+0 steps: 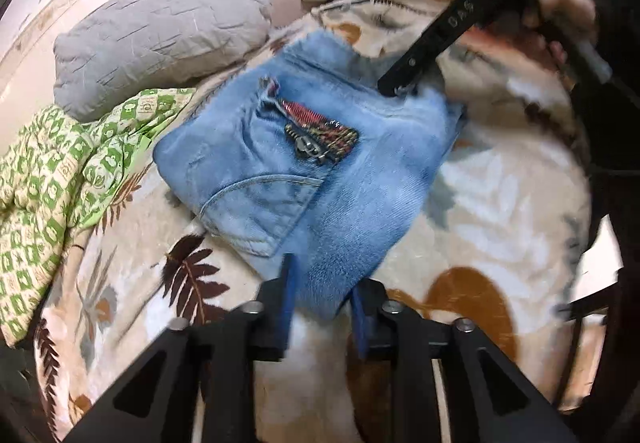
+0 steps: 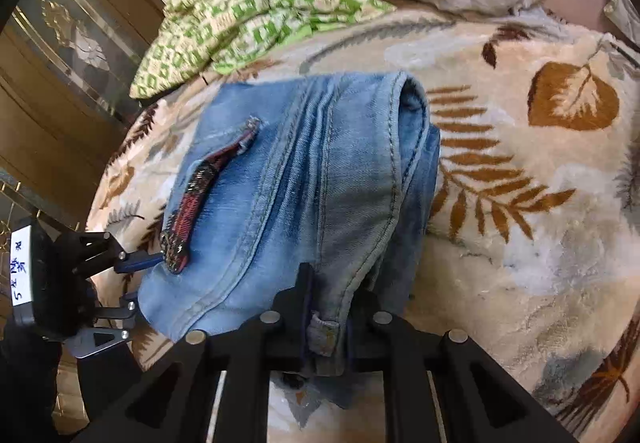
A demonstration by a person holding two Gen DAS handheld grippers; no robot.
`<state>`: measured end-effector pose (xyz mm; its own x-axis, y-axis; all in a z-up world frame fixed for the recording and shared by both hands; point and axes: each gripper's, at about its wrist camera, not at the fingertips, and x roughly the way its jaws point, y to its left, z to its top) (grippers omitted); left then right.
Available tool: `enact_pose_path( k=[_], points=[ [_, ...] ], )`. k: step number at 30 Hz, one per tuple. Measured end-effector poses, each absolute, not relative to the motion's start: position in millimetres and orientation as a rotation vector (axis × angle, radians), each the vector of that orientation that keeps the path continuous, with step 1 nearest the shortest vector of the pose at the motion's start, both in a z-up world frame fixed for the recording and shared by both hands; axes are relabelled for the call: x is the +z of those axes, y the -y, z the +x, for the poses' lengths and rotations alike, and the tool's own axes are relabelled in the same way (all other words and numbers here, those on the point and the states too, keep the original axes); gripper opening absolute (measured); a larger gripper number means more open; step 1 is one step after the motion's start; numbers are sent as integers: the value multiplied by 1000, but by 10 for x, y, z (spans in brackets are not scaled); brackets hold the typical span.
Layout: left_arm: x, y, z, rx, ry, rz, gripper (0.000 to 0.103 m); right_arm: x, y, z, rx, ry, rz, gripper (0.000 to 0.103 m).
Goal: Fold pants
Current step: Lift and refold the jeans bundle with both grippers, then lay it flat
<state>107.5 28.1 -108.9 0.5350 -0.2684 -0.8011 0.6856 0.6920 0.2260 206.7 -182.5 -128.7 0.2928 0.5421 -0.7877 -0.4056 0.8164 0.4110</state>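
My right gripper point(image 2: 326, 317) pinches the waistband of the jeans point(image 2: 304, 179); my left gripper point(image 1: 322, 291) clamps the thick folded edge on the other side. The jeans lie folded in a block on the blanket point(image 2: 520, 243), near the green quilt point(image 2: 248, 19). If my hands lift unevenly, I reckon the layers may slide apart. The waistband bite looks shallow and could slip out.

hand point(image 1: 568, 19) blurred, pants point(image 2: 320, 179) hem hidden behind right claw point(image 2: 326, 307)
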Motion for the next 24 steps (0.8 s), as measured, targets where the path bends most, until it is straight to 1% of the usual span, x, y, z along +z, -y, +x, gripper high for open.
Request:
enact_pose_path(
  k=[1, 2, 3, 4, 6, 8, 12, 14, 16, 17, 19, 22, 23, 24],
  points=[
    [-984, -351, 1073, -618, -839, 506, 61, -1251, 1889, 2037, 642, -1104, 154, 28],
    [-891, -421, 1082, -615, -836, 445, 85, -1202, 1961, 2023, 641, -1103, 178, 55],
    [-807, -484, 1106, -607, -829, 390, 92, -1161, 2031, 2018, 632, -1105, 200, 74],
    [-707, -581, 1161, -599, -826, 299, 95, -1124, 2102, 2013, 626, -1098, 227, 96],
    [-621, -754, 1382, -603, -863, 99, 95, -1042, 2294, 2029, 645, -1048, 329, 97],
    [-667, -862, 1594, -572, -934, -73, 99, -1071, 2422, 2129, 672, -1064, 452, 97],
    [-1041, -1002, 2111, -468, -1100, -382, 99, -1317, 2425, 2367, 718, -1173, 604, 97],
    [-1210, -1015, 2176, -462, -1152, -490, 99, -1458, 2366, 2446, 702, -1214, 625, 97],
    [-1398, -976, 2227, -499, -1209, -587, 99, -1609, 2308, 2501, 704, -1251, 627, 97],
    [-1466, -943, 2241, -509, -1223, -606, 103, -1669, 2298, 2517, 706, -1264, 631, 97],
    [-1480, -893, 2245, -517, -1187, -607, 103, -1790, 2271, 2555, 727, -1258, 677, 98],
    [-1474, -800, 2264, -506, -1174, -599, 103, -1805, 2186, 2608, 777, -1223, 712, 97],
    [-1455, -777, 2290, -506, -1170, -581, 89, -1806, 2111, 2609, 768, -1232, 682, 96],
    [-1419, -731, 2305, -503, -1169, -534, 81, -1777, 2016, 2603, 751, -1230, 615, 91]
  ],
)
